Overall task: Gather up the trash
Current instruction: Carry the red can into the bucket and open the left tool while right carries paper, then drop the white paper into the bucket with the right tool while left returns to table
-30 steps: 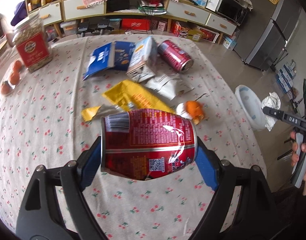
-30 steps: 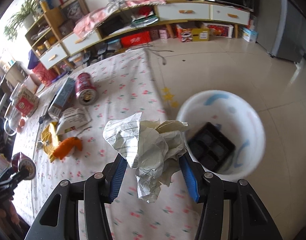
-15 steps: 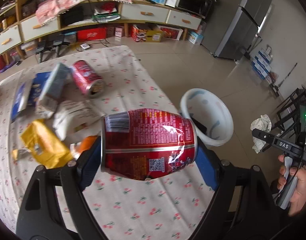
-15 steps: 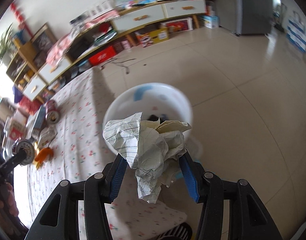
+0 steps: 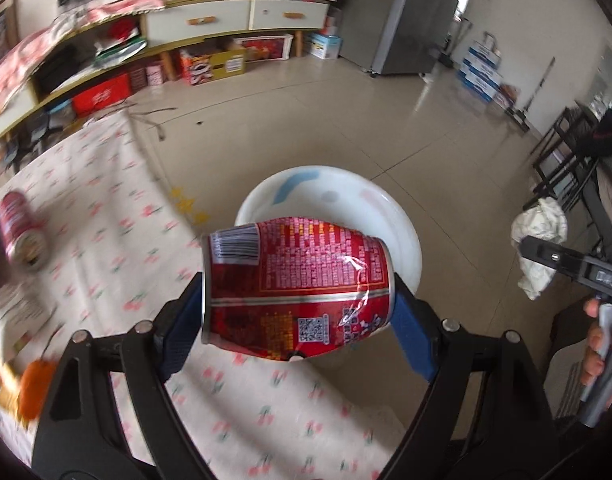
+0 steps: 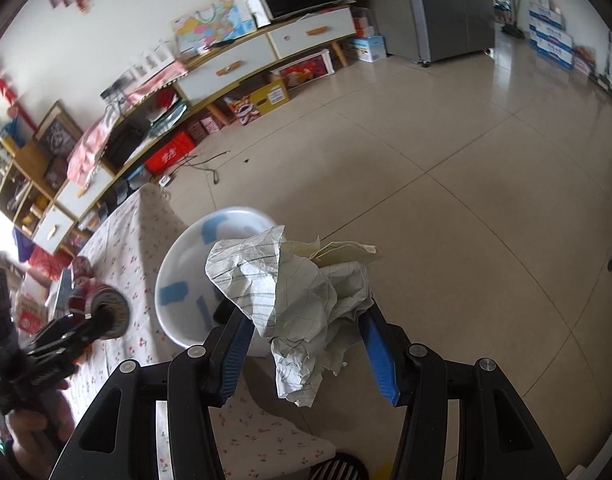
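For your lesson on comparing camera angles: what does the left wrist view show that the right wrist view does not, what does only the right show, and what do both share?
Only the left wrist view: the printed side of the red can clamped in the left tongs, and an orange scrap at the table's near edge.

Only the right wrist view: the ruled lines on the crumpled paper clamped in the right tongs.

Both: the white bin on the floor, the cherry-print tablecloth, a second red can lying on it.

Both grippers had black angular frames with triangular cut-outs, silver round screws at the joints and ribbed blue pads: left gripper [image 5: 298, 300], right gripper [image 6: 304, 344]. The right one carried white lettering on its side.
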{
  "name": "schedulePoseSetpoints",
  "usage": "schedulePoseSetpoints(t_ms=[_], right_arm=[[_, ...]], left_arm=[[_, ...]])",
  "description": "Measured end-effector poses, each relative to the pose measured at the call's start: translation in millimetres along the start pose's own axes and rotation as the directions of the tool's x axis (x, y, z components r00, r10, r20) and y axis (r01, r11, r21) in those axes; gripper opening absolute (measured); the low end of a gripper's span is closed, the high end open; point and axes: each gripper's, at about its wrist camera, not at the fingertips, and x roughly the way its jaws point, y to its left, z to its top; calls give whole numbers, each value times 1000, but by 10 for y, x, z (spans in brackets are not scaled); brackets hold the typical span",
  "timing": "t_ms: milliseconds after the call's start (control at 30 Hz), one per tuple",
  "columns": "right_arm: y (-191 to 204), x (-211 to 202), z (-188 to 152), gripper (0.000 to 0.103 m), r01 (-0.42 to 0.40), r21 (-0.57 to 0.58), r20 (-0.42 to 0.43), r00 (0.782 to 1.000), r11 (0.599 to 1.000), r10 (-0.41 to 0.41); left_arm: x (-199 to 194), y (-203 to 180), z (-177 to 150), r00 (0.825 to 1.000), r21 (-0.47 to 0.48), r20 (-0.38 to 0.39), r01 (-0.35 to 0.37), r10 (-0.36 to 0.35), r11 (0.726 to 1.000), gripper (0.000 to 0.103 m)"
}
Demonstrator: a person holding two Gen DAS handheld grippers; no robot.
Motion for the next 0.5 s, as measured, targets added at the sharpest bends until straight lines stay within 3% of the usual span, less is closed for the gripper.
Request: schedulePoseSetpoints(t_ms=[367, 433, 500], right_arm=[[-107, 20, -24, 57, 1, 25, -13, 1000, 1000, -1], [-110, 22, -21, 57, 0, 35, -15, 1000, 999, 1], [-108, 21, -14, 58, -4, 46, -15, 1000, 999, 5]], left_arm=[[484, -90, 162, 998, 14, -64, 19, -18, 1000, 86], [476, -80, 174, 995, -2, -100, 30, -30, 1000, 87], [364, -73, 179, 997, -6, -80, 18, -18, 1000, 93]])
